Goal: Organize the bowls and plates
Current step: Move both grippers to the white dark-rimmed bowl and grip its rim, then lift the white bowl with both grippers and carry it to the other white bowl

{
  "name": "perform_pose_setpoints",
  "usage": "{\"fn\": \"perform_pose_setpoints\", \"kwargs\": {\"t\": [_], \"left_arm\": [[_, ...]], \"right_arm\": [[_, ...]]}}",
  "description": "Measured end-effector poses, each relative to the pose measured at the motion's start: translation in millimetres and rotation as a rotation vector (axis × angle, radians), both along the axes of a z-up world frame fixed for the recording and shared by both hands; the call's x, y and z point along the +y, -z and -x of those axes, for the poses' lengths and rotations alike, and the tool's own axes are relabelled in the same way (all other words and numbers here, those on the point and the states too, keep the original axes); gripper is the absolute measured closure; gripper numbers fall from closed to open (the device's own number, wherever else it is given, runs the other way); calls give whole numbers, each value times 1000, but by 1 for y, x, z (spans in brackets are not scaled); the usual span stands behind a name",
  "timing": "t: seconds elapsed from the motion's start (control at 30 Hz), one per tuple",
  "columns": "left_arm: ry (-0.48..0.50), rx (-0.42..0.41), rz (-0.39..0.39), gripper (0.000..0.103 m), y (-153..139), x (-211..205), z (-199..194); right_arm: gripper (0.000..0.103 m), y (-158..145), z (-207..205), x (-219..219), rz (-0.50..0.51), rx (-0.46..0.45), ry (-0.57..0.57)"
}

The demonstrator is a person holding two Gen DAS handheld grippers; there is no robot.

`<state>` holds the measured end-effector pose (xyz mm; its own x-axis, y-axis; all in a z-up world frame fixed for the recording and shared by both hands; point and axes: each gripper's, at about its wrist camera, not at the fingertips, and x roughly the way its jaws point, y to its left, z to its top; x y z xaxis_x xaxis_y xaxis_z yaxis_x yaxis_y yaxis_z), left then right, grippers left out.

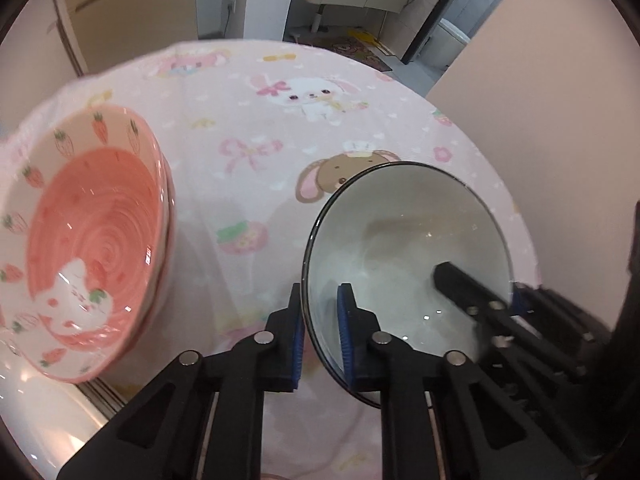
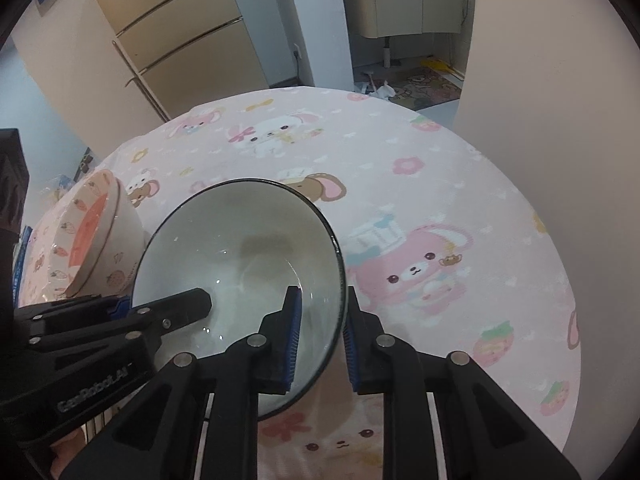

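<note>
1. A white bowl [image 1: 404, 248] with a thin dark rim is held tilted above the tabletop [image 1: 248, 184], its opening turned toward both cameras; both tools grip it at once, on opposite sides of the rim.
2. The left tool [image 1: 322, 330] is clamped on the bowl's rim at the side nearest its camera; one blue-padded finger sits inside the bowl and the other outside, with the rim pinched between them.
3. The right tool [image 2: 322, 334] straddles the opposite side of the same white bowl [image 2: 240, 264]; one blue pad lies inside against the wall, while the outer pad is just beside the rim, so firm contact there cannot be confirmed from this view.
4. In the left wrist view the right tool [image 1: 480, 300] reaches in from the right with one black finger resting inside the bowl; in the right wrist view the left tool [image 2: 132, 308] comes in from the left in the same way.
5. A pink strawberry bowl [image 1: 84, 244] stands on the tabletop to the left of the white bowl, near the edge; it appears to sit in a second similar bowl, as a doubled rim shows; in the right wrist view the pink strawberry bowl [image 2: 88, 240] lies just beside the white bowl, and whether they touch cannot be told.
6. The tabletop wears a pink cloth printed with rabbits, bears, bows and strawberries.
</note>
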<state>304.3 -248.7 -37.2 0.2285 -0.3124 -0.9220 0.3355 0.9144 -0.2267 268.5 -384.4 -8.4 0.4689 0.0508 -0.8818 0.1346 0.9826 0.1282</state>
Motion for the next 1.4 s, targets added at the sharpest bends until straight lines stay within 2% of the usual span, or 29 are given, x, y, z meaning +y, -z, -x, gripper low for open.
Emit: {"fn": "perform_pose_setpoints", "kwargs": {"t": [0.17,0.37,0.57,0.9,1.2,1.33,1.4], "left_arm": [[8,-22,-16,91,-7,-2,5],[-14,-49,26,93,-27,11,7],[-47,-103,58,93,-53,26,13],[-66,-195,103,94,-98,51,29],[-151,-331,142,94,-152,96,37],[-220,-374,177,94,-162,129,36],[-245,-381,154,94,-160,140,34]], "right_arm": [[84,-5,2,-3,-27,-13,3],[84,-20,9,-5,-81,-56,1],[84,-32,9,9,-74,-48,-27],[84,-81,20,29,-63,-120,-56],[84,-144,18,71,-29,-240,-133],[85,-161,8,89,-79,-272,-177],[85,-159,-1,100,-129,-257,-196]]}}
